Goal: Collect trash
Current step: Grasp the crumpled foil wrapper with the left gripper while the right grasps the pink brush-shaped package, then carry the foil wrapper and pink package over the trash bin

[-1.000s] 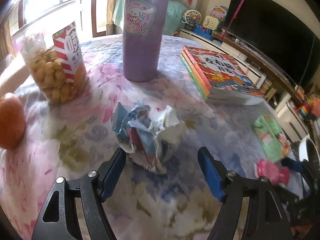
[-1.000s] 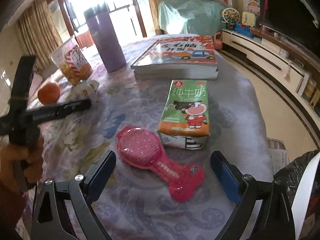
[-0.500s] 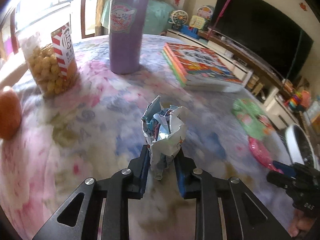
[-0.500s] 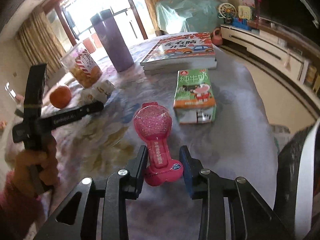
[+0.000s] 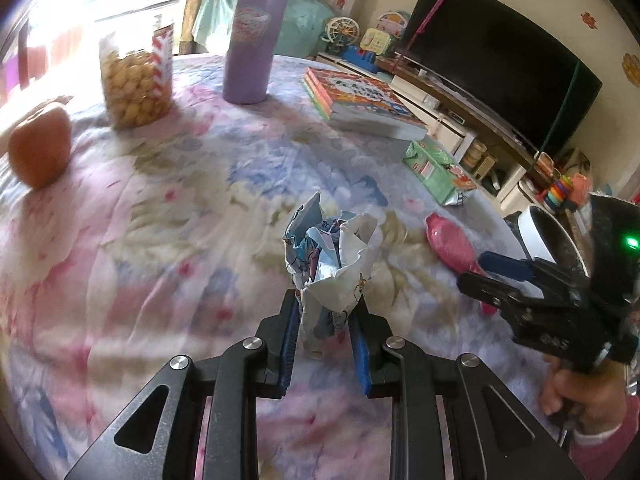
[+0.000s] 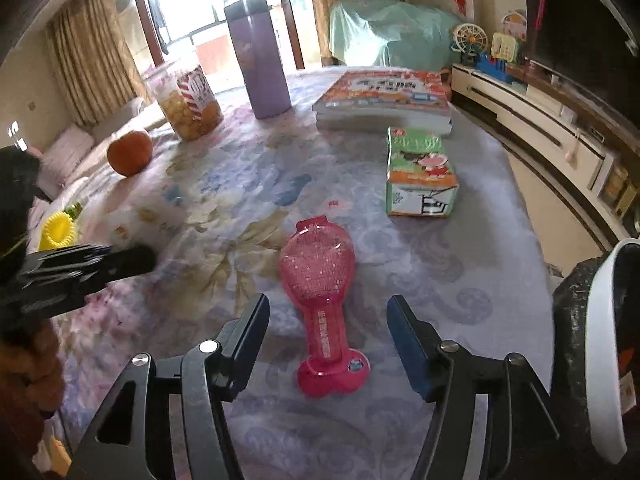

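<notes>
Left wrist view: my left tool [image 5: 324,336] pinches the crumpled wrapper [image 5: 330,264] at its lower end, the two blue pads pressed against its sides, and the wad stands up at twelve o'clock from the pads, over the flowered bench [image 5: 160,240]. It is a ball of white and pale-blue printed paper or foil, all folds and points. I judge it very light, soft and springy; it yields rather than breaks, so a low pinch across the bulk is enough, though a loose flap could slip out. At three o'clock my right tool [image 5: 504,276] reaches toward the pink packet [image 5: 452,244].

Right wrist view: my right tool [image 6: 328,340] stands spread, its jaws having just been opening, with the pink packet [image 6: 320,304] lying flat on the bench [image 6: 460,280] between them, untouched by the pads. The packet is glossy, paddle-shaped, wide at twelve o'clock and narrowing to a knobbed end near me. It looks light, fairly stiff and slippery; I judge the narrow neck the best place to take hold. The bin [image 6: 604,344] waits at three o'clock.
</notes>
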A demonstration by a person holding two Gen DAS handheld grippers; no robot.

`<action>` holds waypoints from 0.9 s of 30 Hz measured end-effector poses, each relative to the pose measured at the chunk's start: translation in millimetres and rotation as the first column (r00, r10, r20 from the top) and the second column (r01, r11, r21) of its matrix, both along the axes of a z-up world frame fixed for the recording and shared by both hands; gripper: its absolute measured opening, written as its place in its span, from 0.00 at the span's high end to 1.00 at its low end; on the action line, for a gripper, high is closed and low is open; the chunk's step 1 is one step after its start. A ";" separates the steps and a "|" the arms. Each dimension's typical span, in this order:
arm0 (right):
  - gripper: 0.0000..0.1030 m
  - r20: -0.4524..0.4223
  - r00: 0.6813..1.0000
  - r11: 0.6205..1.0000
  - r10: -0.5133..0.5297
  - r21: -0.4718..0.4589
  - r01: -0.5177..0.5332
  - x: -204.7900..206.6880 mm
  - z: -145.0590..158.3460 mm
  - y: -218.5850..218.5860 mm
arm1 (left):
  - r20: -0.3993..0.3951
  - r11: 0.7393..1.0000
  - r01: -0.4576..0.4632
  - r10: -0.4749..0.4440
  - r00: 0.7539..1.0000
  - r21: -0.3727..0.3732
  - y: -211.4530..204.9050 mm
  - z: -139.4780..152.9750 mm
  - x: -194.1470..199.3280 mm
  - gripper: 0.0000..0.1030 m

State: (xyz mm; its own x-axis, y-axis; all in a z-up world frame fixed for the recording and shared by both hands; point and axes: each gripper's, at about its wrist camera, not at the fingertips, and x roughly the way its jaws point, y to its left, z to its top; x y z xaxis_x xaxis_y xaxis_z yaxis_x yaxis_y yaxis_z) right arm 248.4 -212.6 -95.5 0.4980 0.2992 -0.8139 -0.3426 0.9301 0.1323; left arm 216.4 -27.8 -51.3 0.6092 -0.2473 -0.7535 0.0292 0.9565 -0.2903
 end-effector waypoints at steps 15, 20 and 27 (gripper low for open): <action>0.81 0.020 0.986 0.965 -0.168 0.207 0.161 -53.6 16.6 -47.6 | -0.003 0.993 0.103 -0.103 0.995 0.054 -55.8 18.9 -32.7 0.78; 0.81 0.029 0.981 0.951 -0.193 0.252 0.180 -71.2 28.0 -64.6 | -0.001 0.985 0.155 -0.156 0.988 0.070 -82.1 24.1 -37.1 0.78; 0.81 0.052 0.969 0.935 -0.240 0.282 0.216 -89.5 41.1 -85.9 | 0.017 0.975 0.206 -0.208 0.978 0.080 -110.5 36.1 -44.2 0.78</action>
